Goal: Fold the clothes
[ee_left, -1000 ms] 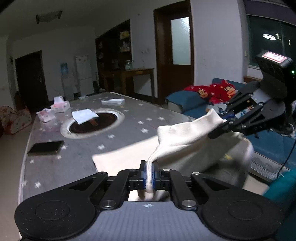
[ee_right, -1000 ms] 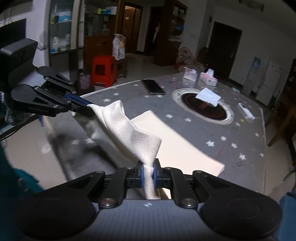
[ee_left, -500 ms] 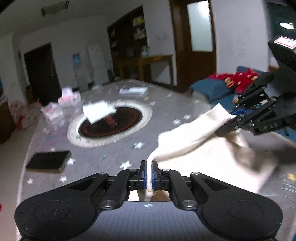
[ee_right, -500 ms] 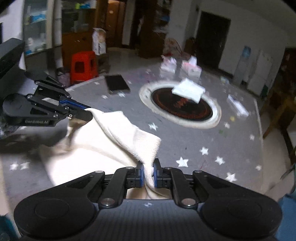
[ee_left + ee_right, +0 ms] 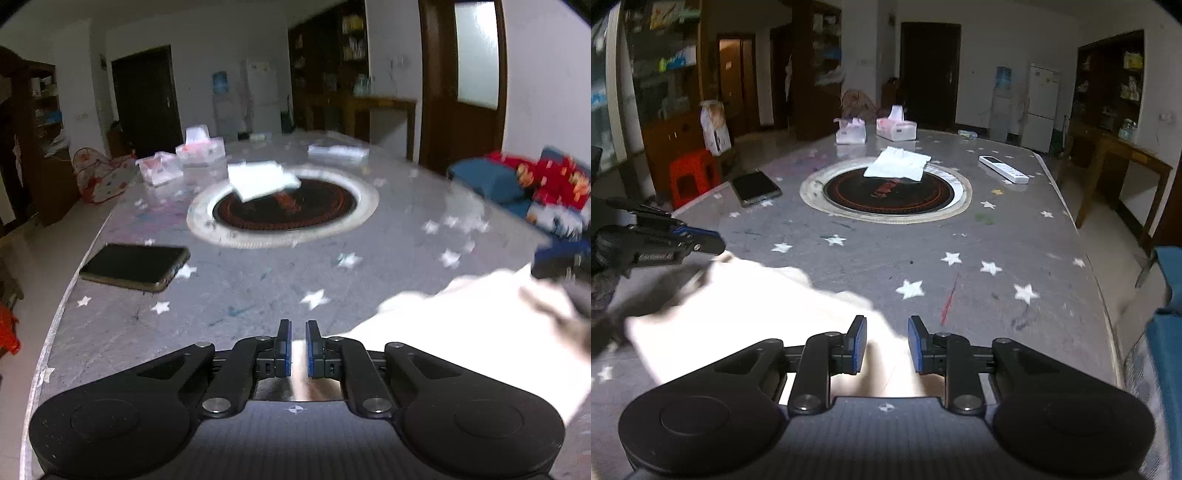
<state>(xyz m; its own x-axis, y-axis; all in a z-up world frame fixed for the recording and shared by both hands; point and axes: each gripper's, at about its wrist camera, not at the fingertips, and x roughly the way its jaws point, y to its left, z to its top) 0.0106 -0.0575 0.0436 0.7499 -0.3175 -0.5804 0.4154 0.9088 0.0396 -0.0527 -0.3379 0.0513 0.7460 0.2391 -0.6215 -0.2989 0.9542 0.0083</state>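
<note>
Both tongs stand apart and hold nothing: the left tongs by a narrow gap, the right tongs wider, over the cream garment lying at the near edge of the surface. One garment; two tissue boxes, one phone, one remote beyond. The loose top layer may slump unevenly if nudged.

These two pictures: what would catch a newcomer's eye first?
Probably the bright cream cloth lying near the front edge of the star-patterned table, glaring white under the light. Both black tools frame it: the right tool hangs open above it, the left tool slightly parted. Beyond, a dark round inset carries a folded white cloth.
</note>
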